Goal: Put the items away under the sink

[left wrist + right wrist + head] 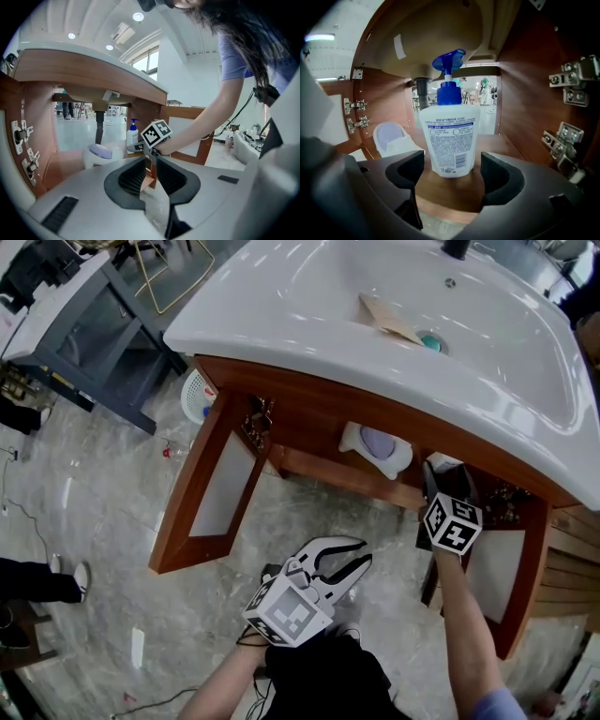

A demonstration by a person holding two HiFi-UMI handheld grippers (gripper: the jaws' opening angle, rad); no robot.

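The left gripper has a broad, rounded white shell. Black ribbed pads line its jaws, and small black slots are sunk into the shell behind them. Its cube is white, with a black square marker on each face. Just behind that cube is something thin and black, either a strap or a cord. The right gripper is dark grey all over, with blocky matt black pads. The right cube carries the same black-and-white markers. The person wears a short lilac-blue sleeve, well behind the right cube. A thin black cable hangs below the sleeve.
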